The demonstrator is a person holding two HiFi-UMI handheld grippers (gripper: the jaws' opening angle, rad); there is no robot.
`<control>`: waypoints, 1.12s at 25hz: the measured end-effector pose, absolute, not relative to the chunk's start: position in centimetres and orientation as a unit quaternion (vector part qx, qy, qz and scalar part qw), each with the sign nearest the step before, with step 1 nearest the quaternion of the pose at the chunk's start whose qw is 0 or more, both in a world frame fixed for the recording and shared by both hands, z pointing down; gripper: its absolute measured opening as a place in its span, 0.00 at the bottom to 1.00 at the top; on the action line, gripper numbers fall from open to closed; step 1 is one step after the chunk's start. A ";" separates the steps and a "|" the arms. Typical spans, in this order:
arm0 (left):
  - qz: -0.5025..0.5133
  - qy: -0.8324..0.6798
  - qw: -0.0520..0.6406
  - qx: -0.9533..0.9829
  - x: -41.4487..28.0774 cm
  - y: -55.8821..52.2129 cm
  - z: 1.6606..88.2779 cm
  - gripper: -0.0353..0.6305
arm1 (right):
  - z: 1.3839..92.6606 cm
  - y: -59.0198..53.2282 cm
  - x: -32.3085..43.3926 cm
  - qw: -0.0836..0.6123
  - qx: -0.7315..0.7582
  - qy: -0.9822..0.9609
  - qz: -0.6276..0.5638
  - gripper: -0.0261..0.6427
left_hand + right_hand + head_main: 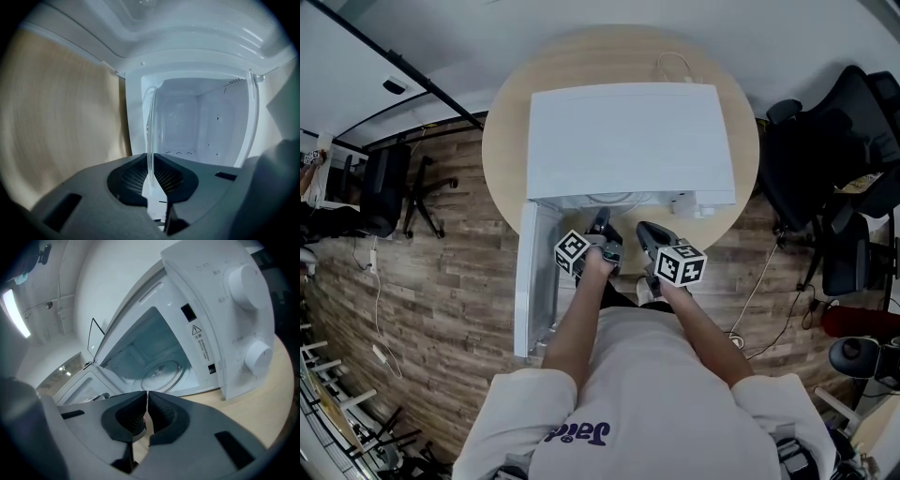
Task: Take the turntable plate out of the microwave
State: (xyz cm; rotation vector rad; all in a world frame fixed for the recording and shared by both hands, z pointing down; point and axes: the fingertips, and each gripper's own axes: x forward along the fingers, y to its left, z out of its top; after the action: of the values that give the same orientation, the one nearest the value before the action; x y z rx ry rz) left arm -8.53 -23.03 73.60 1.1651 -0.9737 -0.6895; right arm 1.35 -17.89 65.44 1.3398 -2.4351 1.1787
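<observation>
- Head view: the microwave (628, 141) has its door (534, 281) open, with the left gripper (600, 225) and right gripper (647, 232) at its mouth.
- Left gripper view: the jaws clench the rim of the turntable plate (151, 131), which is inside the microwave.
- Right gripper view: the jaws are pressed together on nothing, just outside the microwave. Drawing the plate out looks not yet done.

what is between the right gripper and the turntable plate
Nothing but bare table and the front sill of the microwave, as the right gripper view shows.
</observation>
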 end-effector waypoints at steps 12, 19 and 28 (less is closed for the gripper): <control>-0.311 -0.417 0.684 0.512 -8.6 -20.1 73.2 0.12 | 69.6 -17.0 1.9 -0.151 0.410 -0.675 0.595 0.20; -0.326 -0.394 0.693 0.509 -8.7 -18.9 71.8 0.11 | 69.7 -18.6 0.8 -0.209 0.396 -0.654 0.609 0.39; -0.325 -0.385 0.698 0.508 -8.8 -16.6 71.1 0.11 | 70.6 -21.6 -1.0 -0.266 0.380 -0.635 0.618 0.39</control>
State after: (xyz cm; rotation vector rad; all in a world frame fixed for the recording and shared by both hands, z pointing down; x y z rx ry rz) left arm -8.76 -16.56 71.10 1.1323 -0.8586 -0.7244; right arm -0.98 -21.63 70.61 1.4501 -2.4231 2.3590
